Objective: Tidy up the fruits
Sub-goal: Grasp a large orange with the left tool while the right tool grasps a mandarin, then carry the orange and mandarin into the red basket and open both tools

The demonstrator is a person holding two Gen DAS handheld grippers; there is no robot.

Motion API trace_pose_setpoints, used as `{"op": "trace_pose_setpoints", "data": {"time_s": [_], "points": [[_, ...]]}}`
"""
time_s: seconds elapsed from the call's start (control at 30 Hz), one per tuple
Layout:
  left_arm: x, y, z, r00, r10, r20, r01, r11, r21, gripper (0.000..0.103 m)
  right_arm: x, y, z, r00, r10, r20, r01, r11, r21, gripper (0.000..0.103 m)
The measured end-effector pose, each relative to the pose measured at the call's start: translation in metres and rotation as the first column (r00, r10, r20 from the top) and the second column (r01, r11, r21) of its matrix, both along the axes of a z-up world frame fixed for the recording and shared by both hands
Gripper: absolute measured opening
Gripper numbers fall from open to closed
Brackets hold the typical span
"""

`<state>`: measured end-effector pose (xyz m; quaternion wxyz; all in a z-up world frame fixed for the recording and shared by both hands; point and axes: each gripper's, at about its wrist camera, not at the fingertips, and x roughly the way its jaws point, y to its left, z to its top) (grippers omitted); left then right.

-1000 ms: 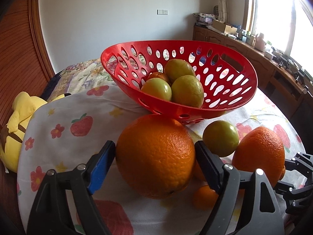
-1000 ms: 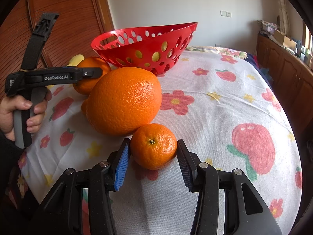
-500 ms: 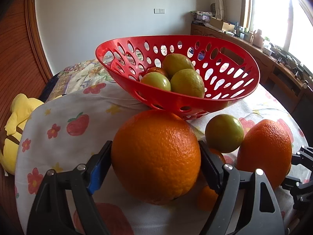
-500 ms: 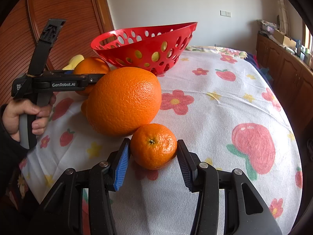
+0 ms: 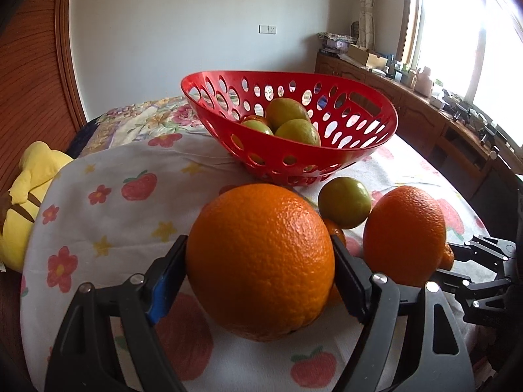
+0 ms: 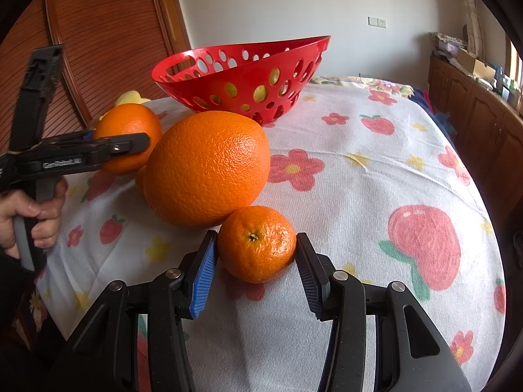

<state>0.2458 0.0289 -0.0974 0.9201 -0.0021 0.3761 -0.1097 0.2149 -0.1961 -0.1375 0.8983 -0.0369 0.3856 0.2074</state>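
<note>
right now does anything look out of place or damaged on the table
Nothing looks damaged or spilled. The red basket sits upright with green fruits inside. One green fruit, a large orange and a mandarin are outside it on the tablecloth.

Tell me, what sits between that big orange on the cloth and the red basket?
In the left wrist view, a green fruit lies on the cloth between the big orange and the red basket.

Both grippers are matte black plastic with silver screw heads along their linkage arms. The right gripper (image 6: 256, 263) has a ribbed blue pad on one finger and a ribbed dark one opposite. The left gripper (image 5: 261, 281) carries pale lettering and a grey handle; a dark sleeve covers the wrist behind it.
</note>
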Motion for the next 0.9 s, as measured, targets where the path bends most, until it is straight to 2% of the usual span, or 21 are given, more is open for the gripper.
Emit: {"op": "trace_pose_setpoints", "data": {"time_s": [0.43, 0.7, 0.9], "points": [[-0.012, 0.006, 0.030, 0.997, 0.004, 0.074, -0.002, 0.999, -0.033, 0.081, -0.001, -0.014, 0.010, 0.999, -0.048, 0.021, 0.048, 0.999, -0.017, 0.046], [-0.009, 0.008, 0.053, 0.992, -0.007, 0.128, 0.015, 0.998, -0.058, 0.081, 0.010, -0.022, 0.046, 0.990, -0.071, 0.121, 0.075, 0.997, -0.028, 0.046], [0.002, 0.008, 0.069, 0.986, -0.003, 0.167, 0.015, 0.997, -0.069, 0.081, 0.032, -0.012, 0.077, 0.982, -0.038, 0.186, 0.040, 0.999, -0.007, 0.046]]}}
